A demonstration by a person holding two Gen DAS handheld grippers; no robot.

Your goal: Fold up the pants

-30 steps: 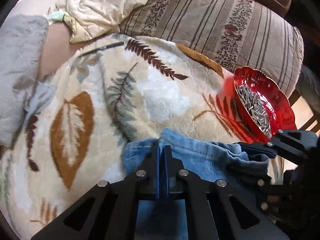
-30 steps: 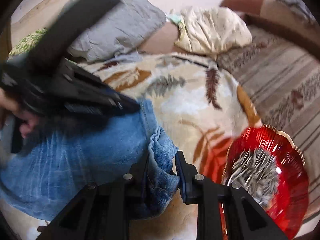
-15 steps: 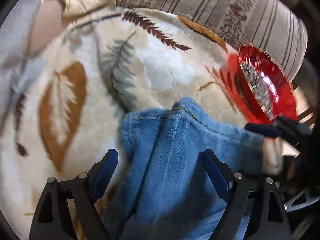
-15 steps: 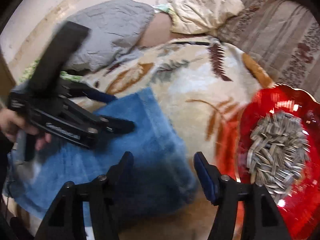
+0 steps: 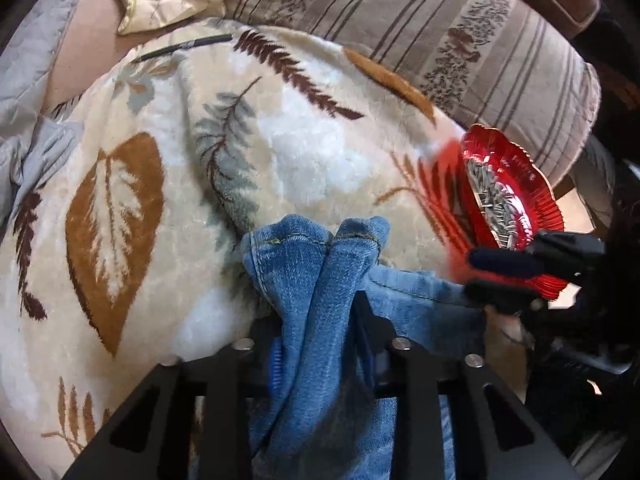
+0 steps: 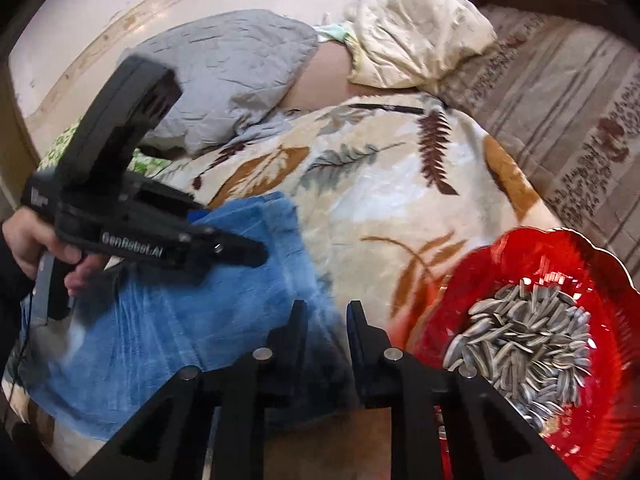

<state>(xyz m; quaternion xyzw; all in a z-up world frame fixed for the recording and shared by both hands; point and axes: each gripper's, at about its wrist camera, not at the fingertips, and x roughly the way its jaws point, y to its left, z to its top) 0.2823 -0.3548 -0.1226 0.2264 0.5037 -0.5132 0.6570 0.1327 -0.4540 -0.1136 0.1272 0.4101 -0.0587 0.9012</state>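
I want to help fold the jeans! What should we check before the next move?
1. Left gripper has the jeans: its jaws have just been closing and the hem is bunched up between them. Ok.
2. Right gripper has the jeans: its jaws have just been closing with the denim edge between them, but the view is blurred. Cannot tell.
3. Red bowl of sunflower seeds is out of the way: it sits right beside the right gripper. Not ok.
4. Room on the leaf-patterned blanket ahead of the jeans. Ok.
5. Jeans lie smooth: wrinkled at the hem. Not ok.
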